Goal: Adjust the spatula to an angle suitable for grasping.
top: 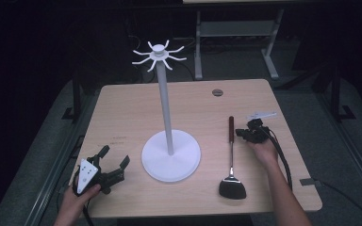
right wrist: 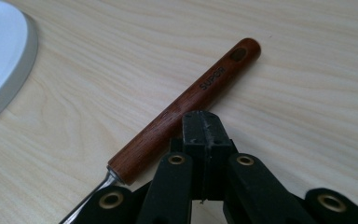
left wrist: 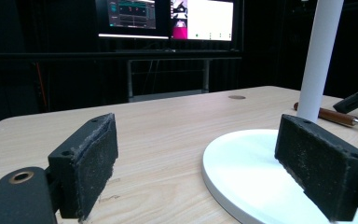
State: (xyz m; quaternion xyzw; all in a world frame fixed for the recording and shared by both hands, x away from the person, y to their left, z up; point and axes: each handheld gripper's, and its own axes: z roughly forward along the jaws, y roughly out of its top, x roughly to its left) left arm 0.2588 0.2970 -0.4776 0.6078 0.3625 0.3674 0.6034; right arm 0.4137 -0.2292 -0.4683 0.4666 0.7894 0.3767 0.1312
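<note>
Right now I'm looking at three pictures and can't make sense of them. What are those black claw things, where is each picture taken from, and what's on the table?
No robot here: a person holds a hand tool with a two-jaw claw in each hand. The high view looks down on the wooden table. The other two come from small cameras riding on each claw. The left claw is open, its pads spread wide beside the white hook stand. The right claw is shut with nothing between its jaws, sitting right at the wooden handle of a black ladle-like spoon lying flat. Nothing is held yet.
</note>
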